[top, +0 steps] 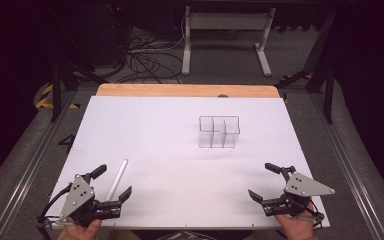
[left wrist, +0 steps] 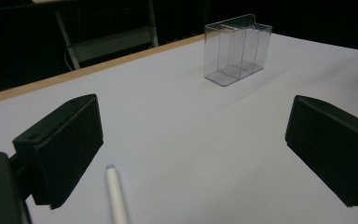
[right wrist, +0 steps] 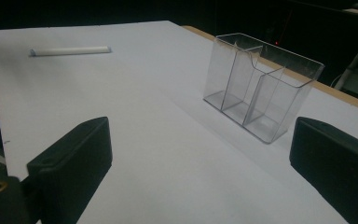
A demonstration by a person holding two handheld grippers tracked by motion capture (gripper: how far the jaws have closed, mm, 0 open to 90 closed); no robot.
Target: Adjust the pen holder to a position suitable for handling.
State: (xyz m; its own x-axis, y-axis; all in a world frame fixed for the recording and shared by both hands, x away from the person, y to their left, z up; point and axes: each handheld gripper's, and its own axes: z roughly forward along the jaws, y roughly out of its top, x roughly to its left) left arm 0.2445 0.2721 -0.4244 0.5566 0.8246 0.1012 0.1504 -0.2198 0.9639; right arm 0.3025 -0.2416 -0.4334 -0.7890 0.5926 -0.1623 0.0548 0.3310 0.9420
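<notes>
While hands rest low, both tongs gape.

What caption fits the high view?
Open left tongs straddle a white pen; clear holder stands mid-table.

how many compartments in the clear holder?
3. The clear holder stands upright on the white table, right of centre. In the right gripper view its compartments sit side by side: left, middle, right. All look empty.
</notes>
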